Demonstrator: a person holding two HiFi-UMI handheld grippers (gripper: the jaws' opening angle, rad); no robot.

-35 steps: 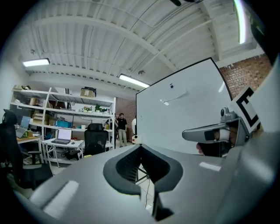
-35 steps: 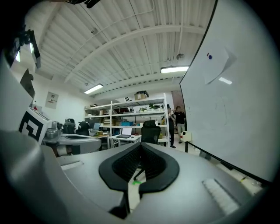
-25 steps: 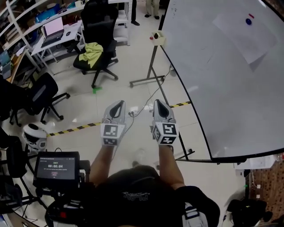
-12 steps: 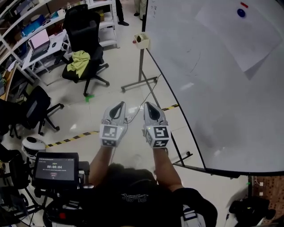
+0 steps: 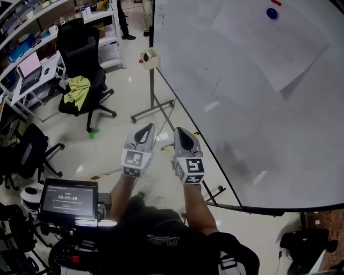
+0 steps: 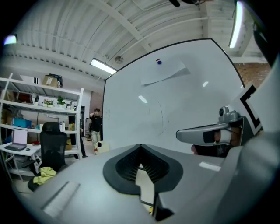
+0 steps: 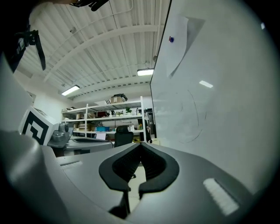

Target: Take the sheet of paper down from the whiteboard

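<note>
Left tongs (image 5: 144,128) (image 6: 140,148): jaws fully together, nothing between them. Right tongs (image 5: 180,132) (image 7: 141,147): jaws fully together, nothing between them. Each set is carried in one of the person's hands. The two are held side by side, close but apart, over the floor (image 5: 113,145). Both point roughly level, past the whiteboard's lower left corner.

Whiteboard (image 5: 252,129) (image 6: 183,105) (image 7: 227,109): stands on a metal frame to the right of the tongs. Its dark lower edge runs just beside the right tongs in the head view. Faint pen curves show on its surface.

Sheet of paper (image 5: 269,43) (image 6: 164,74) (image 7: 186,37): fixed high on the whiteboard, near the top edge and well apart from both tongs. A blue magnet (image 5: 272,13) (image 6: 159,62) (image 7: 171,39) pins the sheet near its upper edge. A small red magnet (image 5: 276,2) sits just above the blue one. One lower corner of the sheet stands off the board and throws a shadow on it.

Surroundings:
- A small open box (image 5: 149,58) is mounted at the whiteboard's left edge.
- A black office chair (image 5: 80,53) stands on the floor to the left, with a yellow-green cloth (image 5: 78,88) on its seat.
- A monitor (image 5: 70,197) with a lit readout sits at the lower left of the head view.
- A person (image 6: 95,124) stands beyond the whiteboard's left edge in the left gripper view.
</note>
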